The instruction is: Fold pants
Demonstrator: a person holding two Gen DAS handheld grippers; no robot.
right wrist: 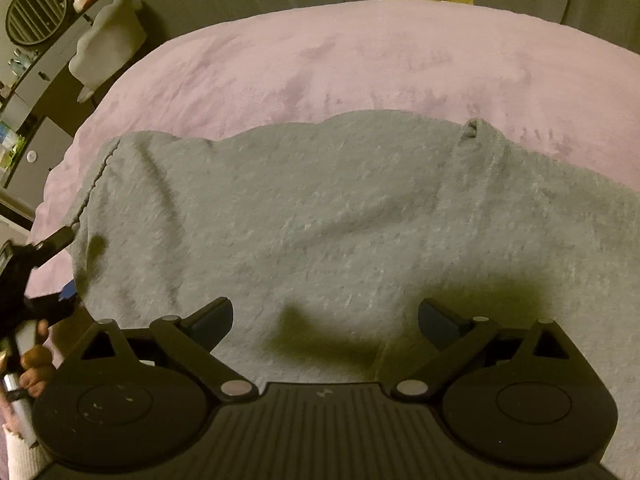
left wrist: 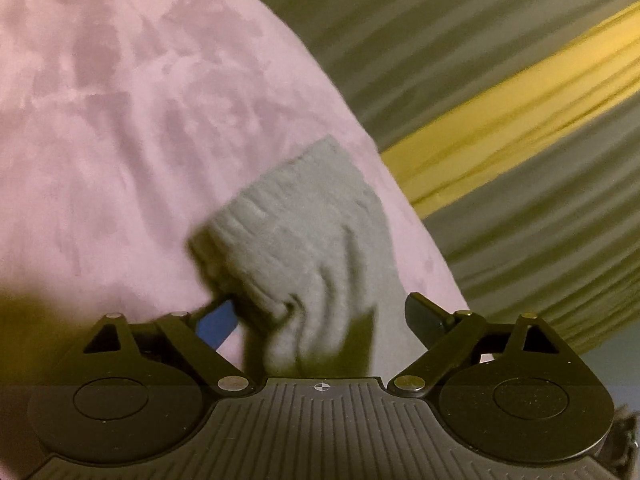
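Note:
The grey pants (right wrist: 320, 216) lie spread across a pink blanket (right wrist: 320, 60), folded into a broad wrinkled slab. My right gripper (right wrist: 326, 316) hovers over their near edge, jaws wide apart, with only flat cloth beneath them and nothing pinched. At the pants' left end my left gripper (right wrist: 64, 264) stands open, one finger on each side of that end. In the left wrist view, a bunched ribbed end of the pants (left wrist: 296, 248) sits between the fingers of my left gripper (left wrist: 320, 316). The blue-padded finger (left wrist: 216, 322) touches the cloth and the other finger stays clear of it.
Grey curtains with a yellow stripe (left wrist: 520, 120) hang beyond the blanket's edge. A white chair (right wrist: 108, 40) and a shelf with a round fan (right wrist: 36, 12) stand at the far left. A person's hand (right wrist: 34, 364) holds the left gripper's handle.

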